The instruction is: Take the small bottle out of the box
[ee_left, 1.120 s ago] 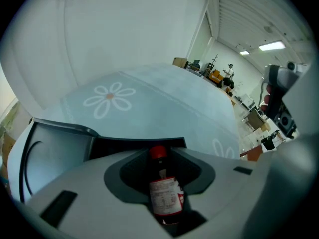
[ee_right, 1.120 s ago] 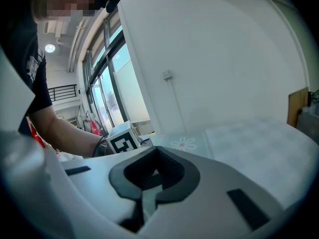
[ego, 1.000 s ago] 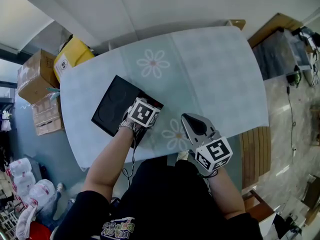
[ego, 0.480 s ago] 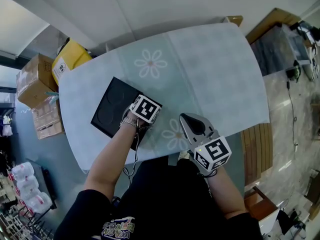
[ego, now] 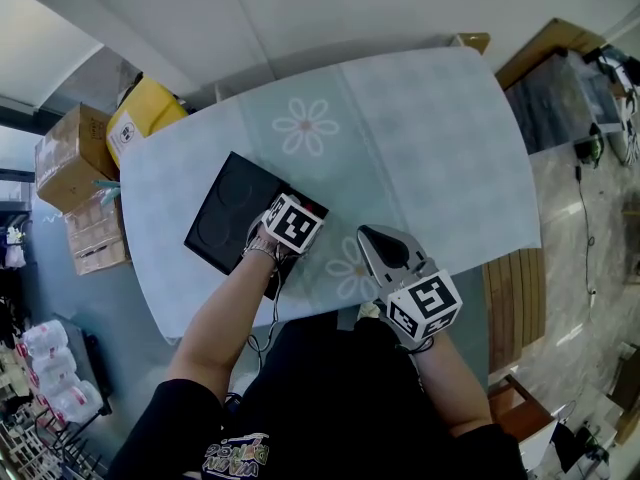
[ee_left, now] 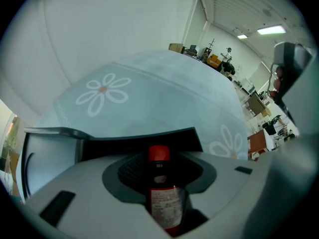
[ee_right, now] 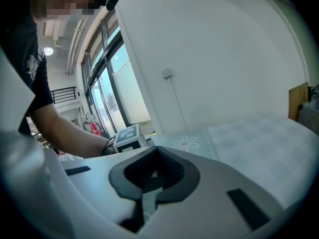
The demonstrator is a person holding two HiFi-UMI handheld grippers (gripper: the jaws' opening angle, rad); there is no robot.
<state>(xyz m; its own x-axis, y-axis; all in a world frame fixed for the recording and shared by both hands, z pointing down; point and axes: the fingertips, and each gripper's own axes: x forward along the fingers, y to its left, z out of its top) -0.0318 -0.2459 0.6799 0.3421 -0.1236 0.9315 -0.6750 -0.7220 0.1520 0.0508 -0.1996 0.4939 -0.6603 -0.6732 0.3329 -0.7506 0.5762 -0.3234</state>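
A small dark bottle (ee_left: 163, 198) with a red cap and a white label stands upright between the jaws of my left gripper (ee_left: 162, 183), whose pads lie against its sides. Just behind it runs the rim of the black box (ee_left: 144, 139). In the head view the left gripper (ego: 290, 226) sits over the near right corner of the black box (ego: 222, 216) and hides the bottle. To the right, my right gripper (ego: 388, 250) hovers over the table's near edge. It (ee_right: 152, 176) is shut with nothing in it.
The table (ego: 420, 138) has a pale cloth with flower prints. Cardboard boxes (ego: 70, 153) and a yellow box (ego: 145, 113) stand off its left end. Wooden furniture (ego: 510, 303) is on the floor to the right.
The left gripper has shifted only slightly over the box's near corner. The right gripper has stayed where it was.
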